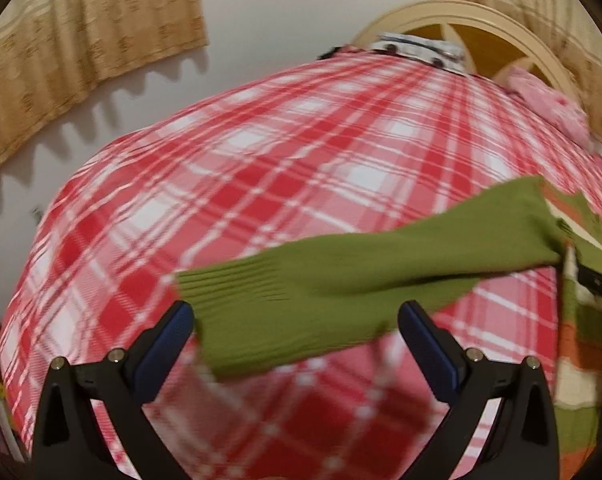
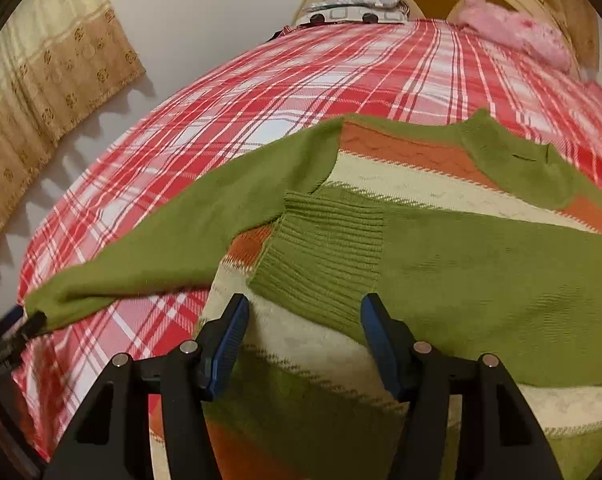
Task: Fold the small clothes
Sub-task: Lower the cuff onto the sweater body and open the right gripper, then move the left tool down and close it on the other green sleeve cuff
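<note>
Right wrist view: sweater (image 2: 421, 208) flat on bed (image 2: 261, 92), right sleeve cuff (image 2: 325, 248) already across the chest, right tongs (image 2: 303, 344) open and empty; left tongs (image 1: 297, 344) look open at left cuff (image 1: 237, 300) — grip cuff squarely, then fold across.

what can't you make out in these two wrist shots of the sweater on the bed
- Left wrist view: motion blur. It is unclear whether the left gripper touches the sleeve cuff between its open jaws.
- Right wrist view: the sweater hem is cut off by the bottom edge and hidden behind the right gripper.
- Both views: the patterned item at the headboard is too small to identify.
</note>
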The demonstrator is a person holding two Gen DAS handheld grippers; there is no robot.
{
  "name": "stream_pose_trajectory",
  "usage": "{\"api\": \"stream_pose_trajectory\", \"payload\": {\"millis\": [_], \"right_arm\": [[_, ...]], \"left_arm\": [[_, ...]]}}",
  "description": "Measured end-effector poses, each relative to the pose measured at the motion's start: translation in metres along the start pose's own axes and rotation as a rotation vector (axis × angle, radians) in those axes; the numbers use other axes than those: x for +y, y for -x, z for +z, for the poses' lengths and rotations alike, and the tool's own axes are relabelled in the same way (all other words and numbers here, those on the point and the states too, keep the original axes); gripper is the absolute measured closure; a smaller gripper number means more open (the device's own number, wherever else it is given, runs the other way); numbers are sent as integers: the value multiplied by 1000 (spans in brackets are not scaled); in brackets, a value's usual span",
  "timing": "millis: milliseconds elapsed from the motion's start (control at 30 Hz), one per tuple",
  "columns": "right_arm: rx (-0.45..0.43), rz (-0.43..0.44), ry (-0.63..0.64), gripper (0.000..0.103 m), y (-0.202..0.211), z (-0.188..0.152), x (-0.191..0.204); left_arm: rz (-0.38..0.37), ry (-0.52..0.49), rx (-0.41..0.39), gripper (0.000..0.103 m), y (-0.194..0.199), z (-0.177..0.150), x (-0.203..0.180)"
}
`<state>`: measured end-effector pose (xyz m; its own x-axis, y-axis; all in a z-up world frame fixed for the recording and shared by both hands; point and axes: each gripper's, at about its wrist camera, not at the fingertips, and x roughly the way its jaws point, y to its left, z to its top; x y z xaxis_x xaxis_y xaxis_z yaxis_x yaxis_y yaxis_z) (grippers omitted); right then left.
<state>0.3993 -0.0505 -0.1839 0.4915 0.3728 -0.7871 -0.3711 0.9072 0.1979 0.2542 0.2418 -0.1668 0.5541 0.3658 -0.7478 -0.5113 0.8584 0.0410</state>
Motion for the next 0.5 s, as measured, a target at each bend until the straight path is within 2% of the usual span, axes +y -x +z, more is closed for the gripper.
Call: {"api": "stream_pose_trajectory", "payload": {"millis": [100, 267, 400, 467, 500], "right_arm": [[-35, -27, 4, 44, 3, -11, 2], [-56, -60, 27, 43, 5, -19, 6], [-63, -67, 46, 39, 3, -22, 8], [-63, -81, 64, 37, 2, -24, 12], [-61, -89, 76, 35, 2, -24, 14]], "left_arm": [[39, 41, 6, 0, -2, -4, 25], [1, 140, 30, 0, -3, -14, 58], [-54, 194, 63, 14, -6, -19, 65], [-79, 219, 83, 15, -9, -20, 65], [-93, 231, 91, 20, -12, -20, 64]]}}
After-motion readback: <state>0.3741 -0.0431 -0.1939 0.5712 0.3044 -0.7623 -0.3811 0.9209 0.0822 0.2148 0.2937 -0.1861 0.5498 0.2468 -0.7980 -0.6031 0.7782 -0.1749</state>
